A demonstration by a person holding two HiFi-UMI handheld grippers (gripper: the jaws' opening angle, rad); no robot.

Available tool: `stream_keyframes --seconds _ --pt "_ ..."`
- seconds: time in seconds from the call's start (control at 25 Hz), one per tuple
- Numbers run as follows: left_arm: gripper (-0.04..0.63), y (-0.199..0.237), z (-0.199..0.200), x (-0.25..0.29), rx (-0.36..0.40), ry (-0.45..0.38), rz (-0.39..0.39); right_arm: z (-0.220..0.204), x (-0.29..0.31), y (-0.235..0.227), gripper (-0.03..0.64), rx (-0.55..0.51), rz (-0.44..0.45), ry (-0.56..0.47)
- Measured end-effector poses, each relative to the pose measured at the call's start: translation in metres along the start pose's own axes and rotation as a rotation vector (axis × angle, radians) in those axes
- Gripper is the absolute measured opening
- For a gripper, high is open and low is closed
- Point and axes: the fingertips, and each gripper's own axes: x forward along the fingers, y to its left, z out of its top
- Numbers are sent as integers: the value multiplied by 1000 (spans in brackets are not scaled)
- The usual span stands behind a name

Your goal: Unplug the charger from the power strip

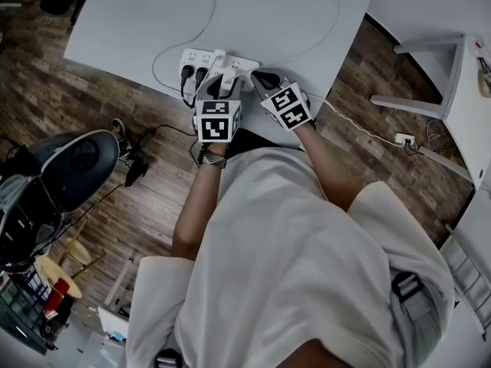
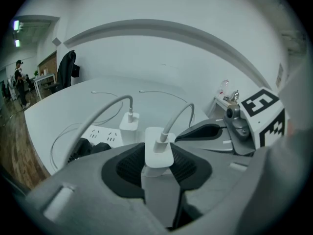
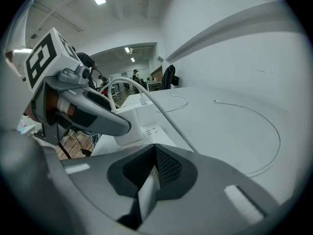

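A white power strip (image 1: 201, 57) lies near the front edge of the white table (image 1: 253, 14). My left gripper (image 1: 222, 83) reaches onto it and is shut on a white charger (image 2: 159, 150), whose cable arcs up and away. Whether that charger's prongs still sit in the strip is hidden by the jaws. A second white charger (image 2: 129, 122) stands plugged in just behind, beside two black plugs (image 2: 87, 147). My right gripper (image 1: 259, 77) rests at the strip's right end (image 3: 149, 131), shut with nothing between its pads (image 3: 164, 166).
Thin white cables (image 3: 254, 116) loop loosely over the table top. On the wooden floor stand a dark rounded seat (image 1: 77, 167) at the left and a white shelf frame (image 1: 453, 83) at the right, with a small socket (image 1: 404, 139) on a cord.
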Motion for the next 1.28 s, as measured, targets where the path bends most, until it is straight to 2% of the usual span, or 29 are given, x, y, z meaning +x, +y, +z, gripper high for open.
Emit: stream_keyframes --seconds 0.28,0.4,0.48,0.76,0.88,1.16,1.28 --pt "144 -3 0 0 134 41 53 1 0 1 3 -6 -13 -11" --pt "146 -5 -1 1 156 50 62 1 -1 2 3 -10 -18 -12" --pt "146 -4 -1 0 128 45 47 0 -1 2 3 -16 -22 -19" --pt "147 2 0 -4 -50 4 -34 1 0 3 3 -28 -20 -41" --pt "149 1 -1 -4 -67 4 -44 2 -1 3 2 -27 -15 -56" --pt "144 -4 1 -2 115 59 29 0 -2 2 3 -18 -20 -52" --pt "144 -4 0 -1 125 69 30 1 -1 2 3 -18 -21 -62"
